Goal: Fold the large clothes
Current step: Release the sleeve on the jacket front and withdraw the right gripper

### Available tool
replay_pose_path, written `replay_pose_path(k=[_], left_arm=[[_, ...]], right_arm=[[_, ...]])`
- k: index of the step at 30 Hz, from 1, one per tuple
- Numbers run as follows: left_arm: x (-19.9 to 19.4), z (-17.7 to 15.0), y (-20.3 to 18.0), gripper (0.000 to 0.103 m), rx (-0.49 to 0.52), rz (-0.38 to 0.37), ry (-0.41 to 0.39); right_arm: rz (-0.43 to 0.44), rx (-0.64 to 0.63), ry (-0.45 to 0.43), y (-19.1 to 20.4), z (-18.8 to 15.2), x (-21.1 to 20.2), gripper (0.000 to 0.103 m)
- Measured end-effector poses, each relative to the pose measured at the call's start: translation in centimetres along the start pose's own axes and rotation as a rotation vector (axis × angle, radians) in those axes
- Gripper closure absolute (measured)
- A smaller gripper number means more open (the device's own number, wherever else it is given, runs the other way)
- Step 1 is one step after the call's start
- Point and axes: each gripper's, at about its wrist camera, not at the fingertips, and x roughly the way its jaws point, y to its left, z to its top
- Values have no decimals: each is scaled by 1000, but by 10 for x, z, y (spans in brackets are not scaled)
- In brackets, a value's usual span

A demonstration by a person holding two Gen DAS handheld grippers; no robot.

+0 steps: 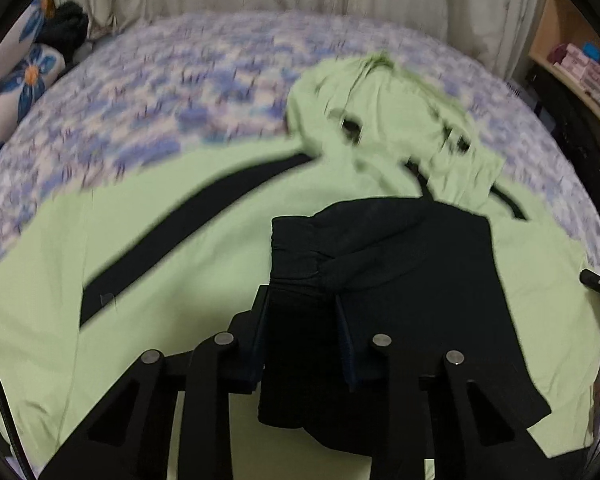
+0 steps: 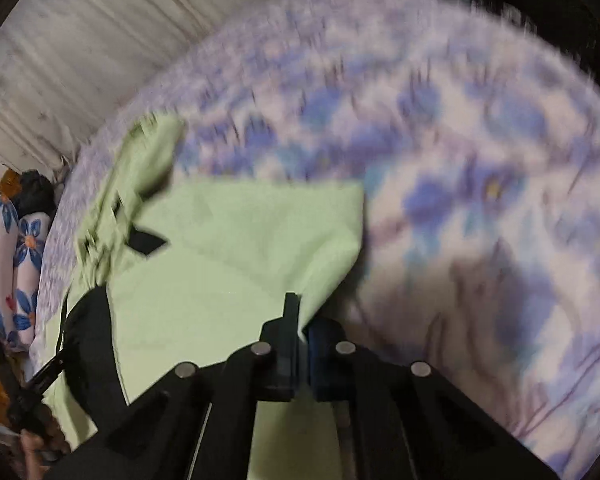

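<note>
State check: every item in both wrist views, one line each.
Light green hooded jacket with black stripes: spread on the bed, hood crumpled, partly folded.
Black sleeve cuff: pinched in left gripper, laid over the green body.
Green jacket edge: pinched in right gripper, lifted off the bed.
Blue floral bedsheet: flat under the jacket.
Floral pillows: lying at the bed's edge.

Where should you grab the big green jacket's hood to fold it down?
Probably at the hood's far rim, coming from above. It lies bunched beyond the jacket on the bedsheet, so its top edge is the free part. The left gripper holds the black cuff; the right gripper pinches a green edge.
</note>
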Motion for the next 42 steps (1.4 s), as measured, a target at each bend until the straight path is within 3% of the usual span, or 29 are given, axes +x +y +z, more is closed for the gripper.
replay_pose_path(k=[2, 4, 9, 11, 17, 19, 21, 23, 25, 28, 31, 36, 37, 39, 41, 42], left_arm=[[7, 3, -7, 74, 36, 28, -9], [24, 3, -12, 72, 62, 73, 47], [12, 4, -8, 65, 52, 87, 58], [-2, 5, -5, 53, 54, 109, 34], [-48, -2, -11, 31, 80, 148, -49], [-57, -5, -19, 31, 94, 166, -91], [-58, -7, -28, 31, 127, 234, -129], [-49, -6, -31, 31, 144, 285, -119], [-42, -5, -27, 31, 127, 259, -81], [-42, -13, -24, 31, 84, 137, -43], [-34, -30, -35, 31, 103, 64, -4], [-3, -58, -44, 30, 164, 126, 56], [-1, -58, -41, 26, 159, 133, 40], [2, -55, -31, 23, 118, 135, 42], [6, -49, -20, 20, 61, 103, 60], [7, -48, -14, 20, 33, 90, 61]], right_arm=[[-71, -12, 30, -3, -2, 13, 101], [-122, -37, 82, -2, -8, 23, 98], [-153, -54, 45, 9, -7, -9, 90], [-152, -74, 5, 16, -9, -29, 89], [-33, -136, -4, 65, -41, -64, 87], [9, -171, 15, 85, -55, -64, 87], [50, -216, 38, 111, -73, -58, 87], [68, -269, 60, 133, -91, -50, 87], [82, -324, 85, 153, -108, -38, 87], [108, -333, 133, 162, -121, -21, 87], [95, -334, 172, 156, -130, -2, 87], [73, -297, 165, 125, -122, -6, 89], [39, -300, 151, 119, -120, -9, 90], [-185, -324, 70, 94, -110, -18, 90], [-227, -269, 42, 62, -101, -27, 90], [-189, -222, 53, 47, -97, -29, 91]])
